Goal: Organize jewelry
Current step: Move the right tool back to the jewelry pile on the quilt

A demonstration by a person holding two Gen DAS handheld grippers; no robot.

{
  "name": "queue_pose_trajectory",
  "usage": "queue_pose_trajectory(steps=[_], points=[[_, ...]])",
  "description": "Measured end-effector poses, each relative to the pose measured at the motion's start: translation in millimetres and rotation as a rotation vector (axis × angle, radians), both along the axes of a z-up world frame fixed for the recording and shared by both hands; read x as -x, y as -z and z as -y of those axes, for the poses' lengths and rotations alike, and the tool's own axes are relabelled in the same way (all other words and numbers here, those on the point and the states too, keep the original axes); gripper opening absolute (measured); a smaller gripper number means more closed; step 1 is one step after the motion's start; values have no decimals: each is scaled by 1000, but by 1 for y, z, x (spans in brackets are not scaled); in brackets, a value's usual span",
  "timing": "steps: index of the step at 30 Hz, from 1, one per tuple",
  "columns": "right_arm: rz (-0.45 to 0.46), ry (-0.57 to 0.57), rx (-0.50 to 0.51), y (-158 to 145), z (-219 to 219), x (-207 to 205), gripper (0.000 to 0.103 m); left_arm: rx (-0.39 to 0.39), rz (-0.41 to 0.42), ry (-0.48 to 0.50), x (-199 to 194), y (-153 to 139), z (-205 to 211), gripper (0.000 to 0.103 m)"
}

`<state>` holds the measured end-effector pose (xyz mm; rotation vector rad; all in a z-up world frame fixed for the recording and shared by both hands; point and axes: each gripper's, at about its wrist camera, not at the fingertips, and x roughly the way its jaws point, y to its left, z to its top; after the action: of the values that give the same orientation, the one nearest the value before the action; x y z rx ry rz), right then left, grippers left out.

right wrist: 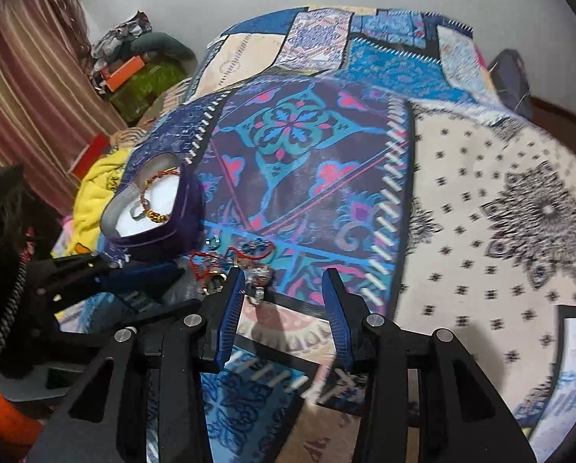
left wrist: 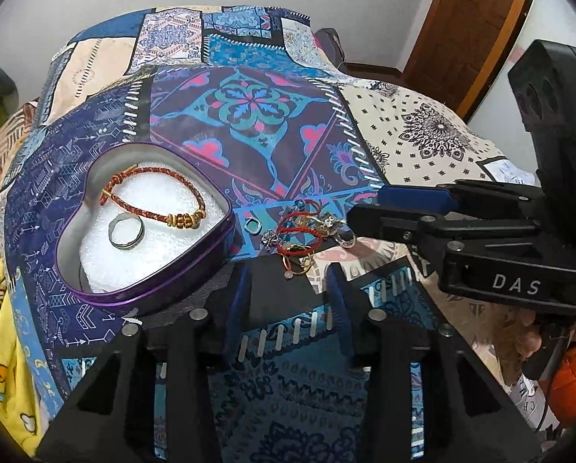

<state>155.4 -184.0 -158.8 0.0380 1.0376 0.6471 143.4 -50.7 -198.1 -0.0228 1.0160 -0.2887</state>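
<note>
A purple heart-shaped tin (left wrist: 95, 293) with white foam holds a red braided bracelet (left wrist: 155, 189) with gold beads and a silver ring (left wrist: 126, 231). It also shows in the right wrist view (right wrist: 168, 227). Beside it on the patchwork cloth lies a tangle of red-cord bracelets and silver charms (left wrist: 307, 231), plus a small silver ring (left wrist: 252, 225). My left gripper (left wrist: 288, 270) is open, its fingertips just short of the pile. My right gripper (right wrist: 284, 274) is open and empty, its left finger (right wrist: 232, 293) next to the pile (right wrist: 241, 262); it reaches in from the right in the left wrist view (left wrist: 369, 212).
The patterned cloth (left wrist: 249, 108) covers a raised surface that drops off at the far and left edges. A yellow blanket (right wrist: 95, 196) and clutter lie to the left, near a striped curtain (right wrist: 26, 77). A wooden door (left wrist: 469, 19) stands at the back right.
</note>
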Motion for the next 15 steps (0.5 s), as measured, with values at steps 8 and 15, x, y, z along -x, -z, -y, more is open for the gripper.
queue_pose_trajectory(steps=[8,15], points=[[2,-42,37,11,-11,6,26,2,8,15,-1,4,0,37],[23,-64,60,10,-14,8,8,7,9,24,-3,7,2,37]])
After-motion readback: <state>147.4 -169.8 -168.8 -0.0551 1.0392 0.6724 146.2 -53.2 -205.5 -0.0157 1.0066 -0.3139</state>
